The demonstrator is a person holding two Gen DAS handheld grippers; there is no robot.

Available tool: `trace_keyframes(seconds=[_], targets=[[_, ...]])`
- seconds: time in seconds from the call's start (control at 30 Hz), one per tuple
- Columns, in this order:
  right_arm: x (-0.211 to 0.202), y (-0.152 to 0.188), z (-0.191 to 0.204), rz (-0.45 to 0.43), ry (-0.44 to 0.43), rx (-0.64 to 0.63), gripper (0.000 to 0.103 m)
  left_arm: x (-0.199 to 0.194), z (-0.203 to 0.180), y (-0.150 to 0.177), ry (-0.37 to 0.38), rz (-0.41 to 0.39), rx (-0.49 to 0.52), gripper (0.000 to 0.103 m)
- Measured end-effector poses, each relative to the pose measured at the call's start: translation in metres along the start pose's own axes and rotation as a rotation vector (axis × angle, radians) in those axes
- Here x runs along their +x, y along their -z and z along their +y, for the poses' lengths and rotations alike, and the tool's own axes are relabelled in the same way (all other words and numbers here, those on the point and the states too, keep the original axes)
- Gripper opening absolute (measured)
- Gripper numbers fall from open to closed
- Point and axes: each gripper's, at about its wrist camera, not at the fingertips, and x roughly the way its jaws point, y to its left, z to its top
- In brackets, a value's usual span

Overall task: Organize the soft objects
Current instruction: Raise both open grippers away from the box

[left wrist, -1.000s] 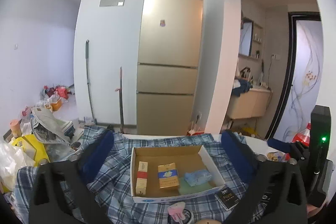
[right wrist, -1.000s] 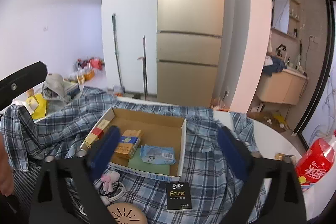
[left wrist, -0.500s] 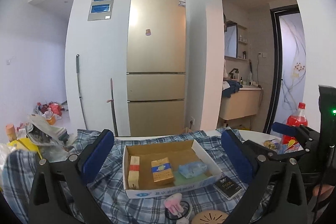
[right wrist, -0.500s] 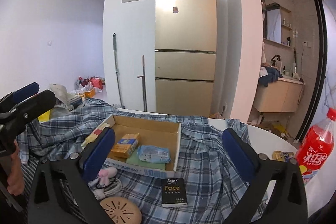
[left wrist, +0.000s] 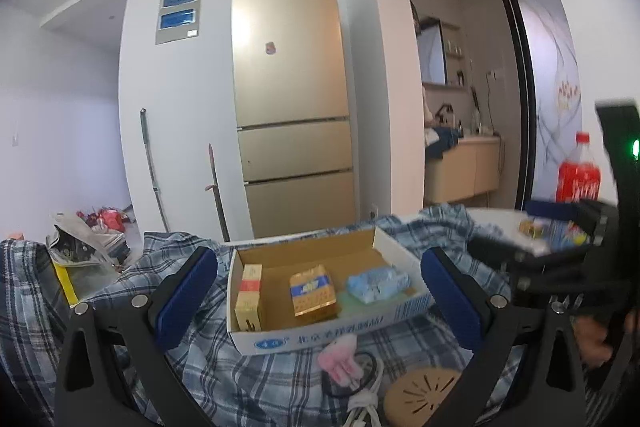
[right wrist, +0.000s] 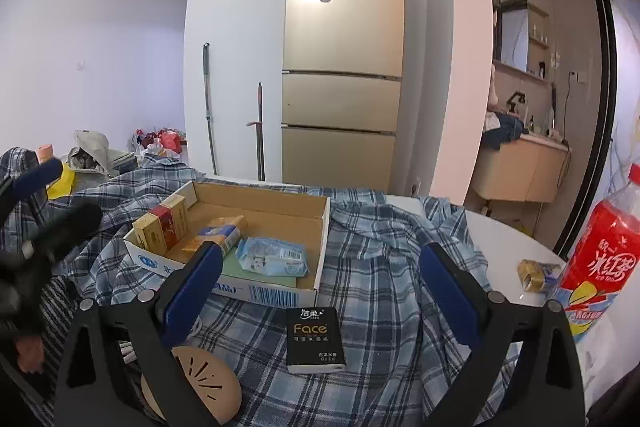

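1. Evidently the cardboard tray is the collecting spot, already holding a blue tissue pack.
2. Both the left gripper and right gripper gape wide, empty (approach posture), above the plaid cloth.
3. A black Face tissue pack waits just outside the tray.

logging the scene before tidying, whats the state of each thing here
cardboard box: open-topped, partly filled
tissue pack: flat on the plaid cloth, outside the box
red drink bottle: upright, capped
fridge: doors shut
left claw: open, empty
right claw: open, empty
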Motion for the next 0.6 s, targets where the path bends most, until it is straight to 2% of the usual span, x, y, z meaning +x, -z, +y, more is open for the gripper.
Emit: trace_keyframes(seconds=[0.1, 0.13, 0.17, 0.2, 0.33, 0.47, 0.6], targets=[[-0.006, 0.000, -0.006, -0.026, 0.011, 0.026, 0.099, 0.001, -0.001, 0.003, -0.019, -0.002, 0.002, 0.103], [-0.006, 0.000, -0.006, -0.031, 0.012, 0.034, 0.099, 0.002, -0.001, 0.004, -0.048, 0.003, 0.007, 0.103], [-0.007, 0.000, -0.007, -0.035, 0.014, 0.039, 0.099, 0.005, -0.004, 0.005, -0.117, 0.018, 0.021, 0.103], [-0.008, 0.000, -0.008, -0.036, 0.017, 0.041, 0.099, 0.005, -0.005, 0.005, -0.140, 0.019, 0.024, 0.103], [-0.004, 0.000, -0.004, -0.023, 0.039, 0.027, 0.099, 0.010, 0.001, 0.007, -0.064, 0.038, -0.004, 0.103], [-0.002, 0.000, -0.004, -0.013, 0.037, 0.023, 0.099, 0.009, 0.009, 0.009, -0.077, 0.030, -0.047, 0.103], [-0.001, 0.000, -0.005, -0.007, 0.032, 0.029, 0.099, 0.010, 0.002, 0.011, -0.055, 0.037, -0.020, 0.103]])
